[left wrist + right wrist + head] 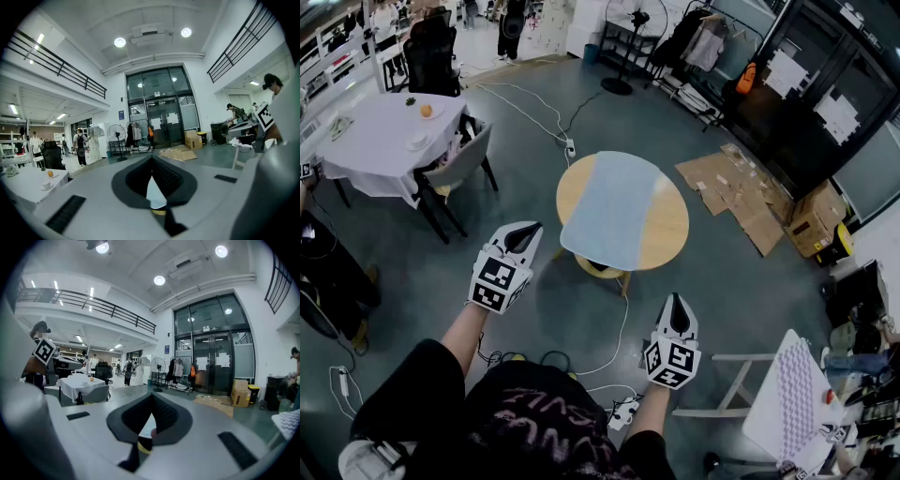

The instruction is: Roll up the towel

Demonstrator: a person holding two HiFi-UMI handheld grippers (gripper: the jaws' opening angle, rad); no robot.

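Note:
A pale blue towel (609, 208) lies flat and spread out across a small round wooden table (670, 230) in the head view. My left gripper (523, 235) hangs shut in the air to the left of the table, short of its edge. My right gripper (677, 306) is shut too, held nearer to me below the table's front right. Neither holds anything. In the left gripper view the jaws (151, 165) meet with a sliver of the towel (154, 193) showing past them. The right gripper view shows its jaws (151, 405) closed together in the same way.
A white-clothed table (384, 141) with a grey chair (459, 167) stands at the left. Flattened cardboard (741, 192) lies on the floor to the right. A white cable (619, 337) runs across the floor under the round table. A white chair (769, 403) is at lower right.

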